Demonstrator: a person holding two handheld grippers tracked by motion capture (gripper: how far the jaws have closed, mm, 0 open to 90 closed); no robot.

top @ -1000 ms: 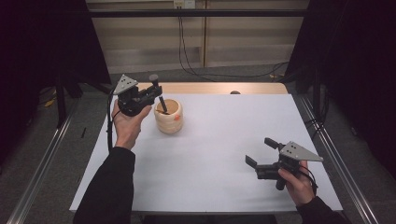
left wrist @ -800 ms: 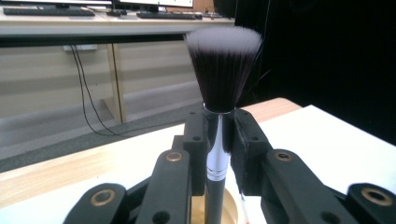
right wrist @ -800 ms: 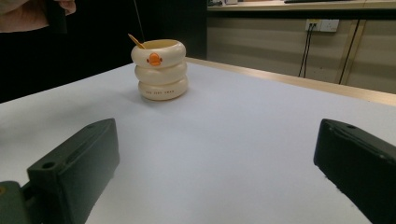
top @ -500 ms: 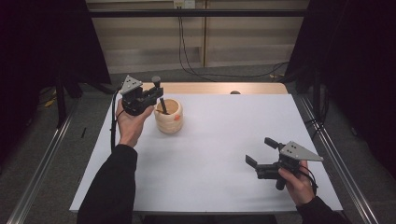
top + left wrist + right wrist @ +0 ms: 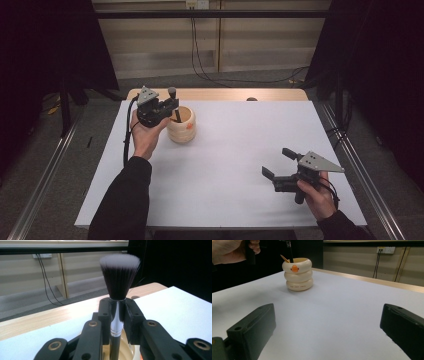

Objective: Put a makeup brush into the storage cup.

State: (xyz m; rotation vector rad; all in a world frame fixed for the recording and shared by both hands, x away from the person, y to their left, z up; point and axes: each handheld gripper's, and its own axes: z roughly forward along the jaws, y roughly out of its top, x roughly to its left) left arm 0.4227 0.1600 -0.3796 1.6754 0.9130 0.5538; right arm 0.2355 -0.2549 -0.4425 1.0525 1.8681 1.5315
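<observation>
One makeup brush (image 5: 119,277), bristles up, clamped at its silver ferrule; one cream ringed cup (image 5: 181,124) with one orange duck mark on its front, seen in the right gripper view; one thin tan stick (image 5: 284,258) leaning inside that cup; two grippers, left gripper (image 5: 159,107) and right gripper (image 5: 278,162), one per hand; two hands, two dark sleeves; one white table (image 5: 235,165); one wall socket (image 5: 386,250) on the back panel.
</observation>
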